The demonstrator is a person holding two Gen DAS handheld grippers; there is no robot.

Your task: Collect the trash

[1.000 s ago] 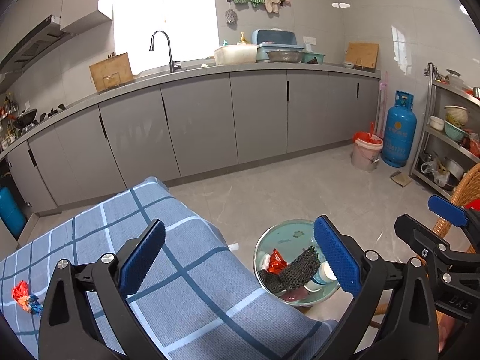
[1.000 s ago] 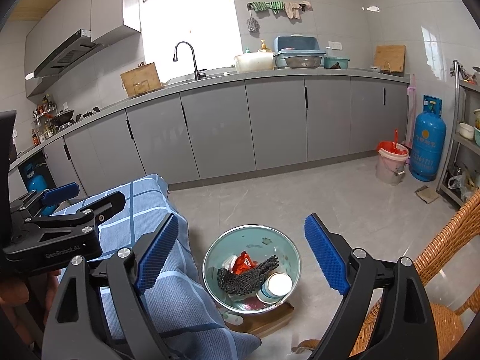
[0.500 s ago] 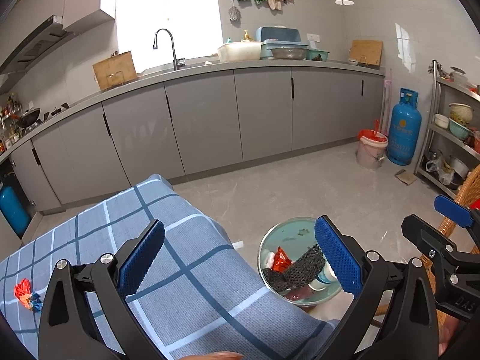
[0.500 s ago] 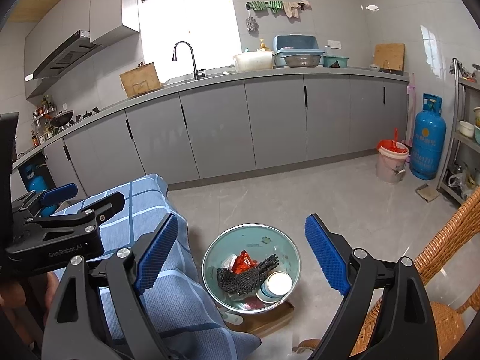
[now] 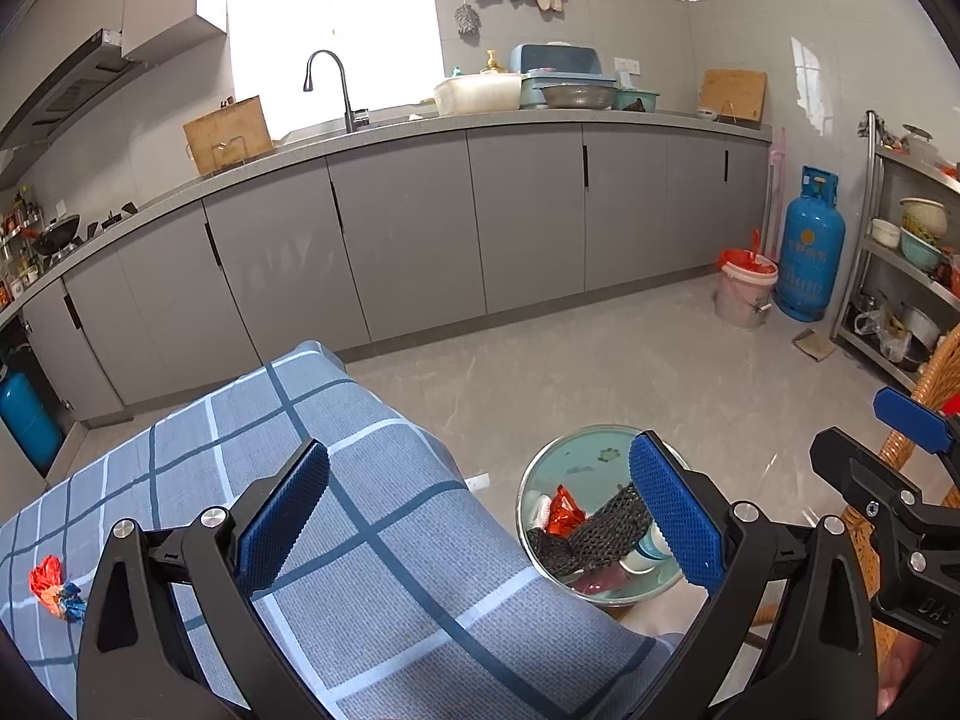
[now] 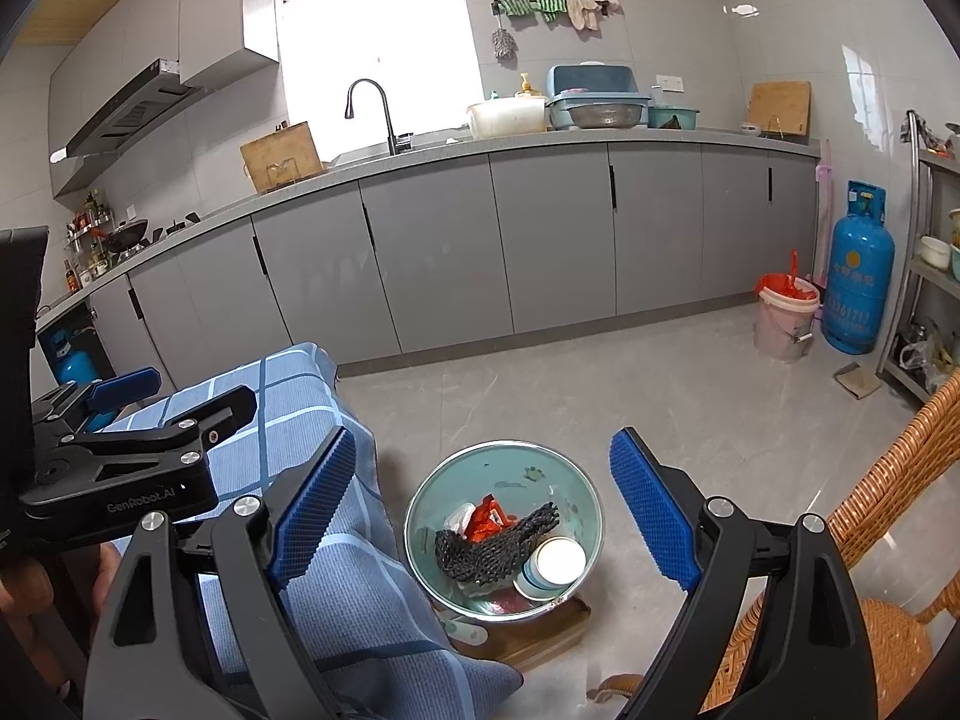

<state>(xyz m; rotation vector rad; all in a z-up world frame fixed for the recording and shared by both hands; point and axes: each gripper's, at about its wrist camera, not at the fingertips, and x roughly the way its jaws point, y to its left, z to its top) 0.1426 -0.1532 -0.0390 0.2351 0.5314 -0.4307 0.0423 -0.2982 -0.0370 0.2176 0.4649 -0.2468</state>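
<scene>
A metal bowl (image 6: 558,468) stands on a low wooden board beside the table and holds trash: a black foam net (image 6: 495,546), a red wrapper (image 6: 489,519) and a small white-lidded cup (image 6: 555,564). The left wrist view shows the same bowl (image 5: 576,450) past the table's corner. A crumpled red and blue wrapper (image 5: 53,588) lies on the blue checked tablecloth (image 5: 372,540) at the far left. My left gripper (image 5: 480,516) hangs open over the cloth's edge, holding nothing. My right gripper (image 6: 483,510) is open above the bowl, empty.
Grey kitchen cabinets (image 6: 540,240) run along the back wall. A pink bucket with a red liner (image 6: 783,318) and a blue gas cylinder (image 6: 858,276) stand at the right. A wicker chair (image 6: 888,516) is close on the right, and a metal shelf rack (image 5: 906,264) lies beyond.
</scene>
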